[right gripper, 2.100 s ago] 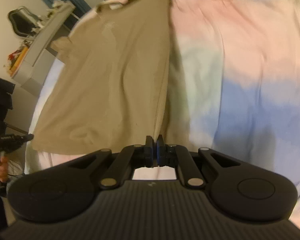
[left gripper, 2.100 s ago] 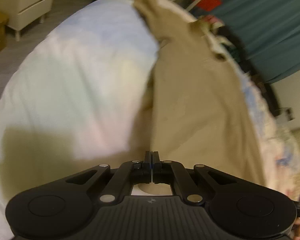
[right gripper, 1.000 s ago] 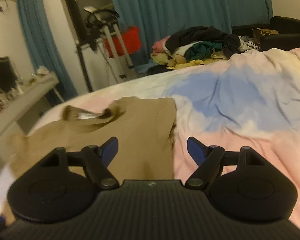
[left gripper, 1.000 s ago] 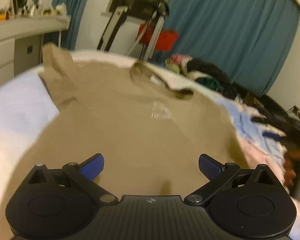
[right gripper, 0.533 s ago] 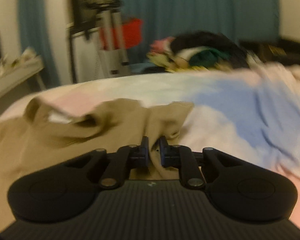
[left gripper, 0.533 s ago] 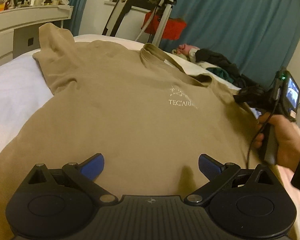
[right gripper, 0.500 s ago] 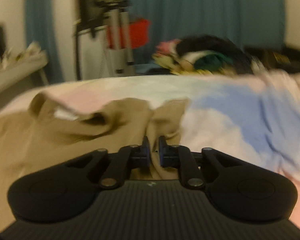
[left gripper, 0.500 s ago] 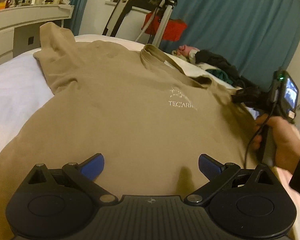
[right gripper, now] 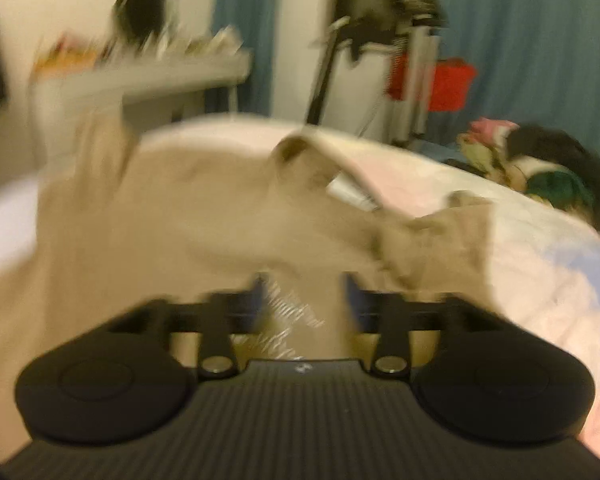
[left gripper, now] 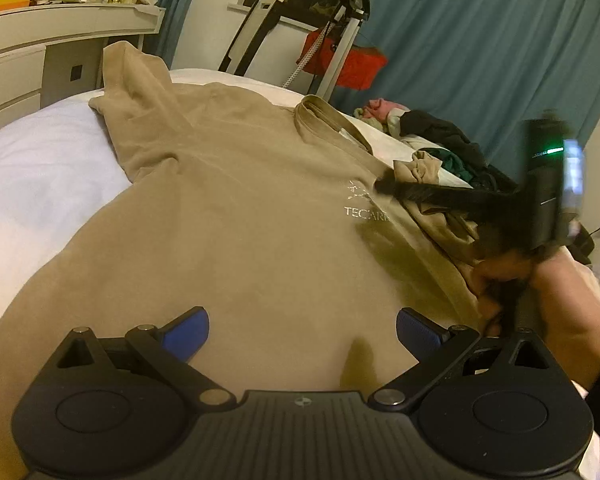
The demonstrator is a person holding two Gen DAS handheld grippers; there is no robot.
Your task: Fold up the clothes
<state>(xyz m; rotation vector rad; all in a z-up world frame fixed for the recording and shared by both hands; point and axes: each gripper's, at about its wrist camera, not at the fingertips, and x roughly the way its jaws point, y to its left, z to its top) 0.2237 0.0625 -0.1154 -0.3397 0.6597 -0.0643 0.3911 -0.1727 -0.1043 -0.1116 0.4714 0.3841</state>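
A tan T-shirt (left gripper: 240,216) with white chest lettering lies front-up on the bed, collar away from me. Its left sleeve (left gripper: 132,80) sticks up at the far left. Its right sleeve (left gripper: 436,204) is bunched and folded in over the shoulder. My left gripper (left gripper: 300,330) is open and empty, low over the shirt's lower part. My right gripper (left gripper: 384,186) reaches in over the chest from the right. In the blurred right wrist view the right gripper (right gripper: 304,292) is open over the lettering, and the crumpled sleeve (right gripper: 432,240) lies just right of it.
The bed has a white and pastel duvet (left gripper: 32,168). A pile of clothes (left gripper: 432,140) lies beyond its far edge. A white dresser (left gripper: 40,44) stands at left. An exercise machine (left gripper: 340,28) and teal curtains (left gripper: 480,48) are behind.
My right gripper, shut on the right sleeve half a second ago, has swung left over the chest and opened, leaving the sleeve bunched on the shoulder. The left gripper stayed open and still.
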